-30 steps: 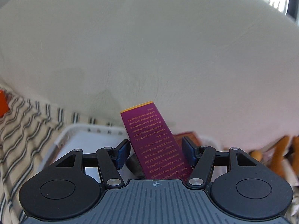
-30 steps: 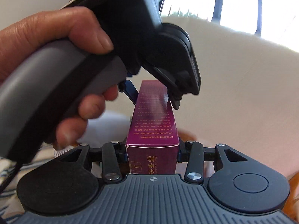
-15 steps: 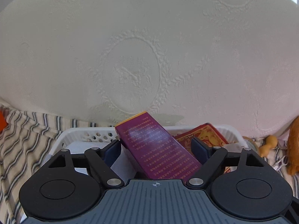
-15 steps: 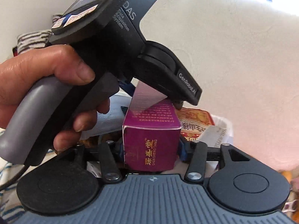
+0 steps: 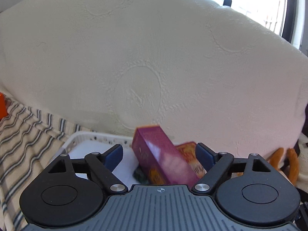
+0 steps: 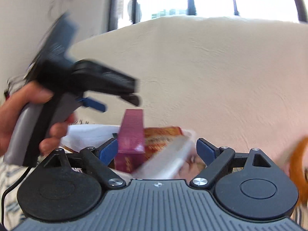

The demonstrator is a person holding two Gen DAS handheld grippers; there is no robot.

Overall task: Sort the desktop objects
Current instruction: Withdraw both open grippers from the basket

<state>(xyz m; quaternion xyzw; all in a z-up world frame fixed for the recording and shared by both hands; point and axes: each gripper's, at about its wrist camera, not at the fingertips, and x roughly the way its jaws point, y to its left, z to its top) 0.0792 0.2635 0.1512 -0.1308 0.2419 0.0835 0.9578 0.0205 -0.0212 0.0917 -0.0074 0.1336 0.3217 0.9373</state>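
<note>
Now both my claws have just been opening and neither presses the purple box (image 5: pixel 163 157), which leans tilted inside the white basket (image 5: pixel 77 140) against a red-and-gold packet (image 5: pixel 187 151). To release cleanly I should draw both straight back, clear of its sides (a snagged pad could tip it out). Left gripper (image 5: pixel 159 154) points slightly down over the basket's near edge; right gripper (image 6: pixel 156 150) sits lower, nearly level.
</note>
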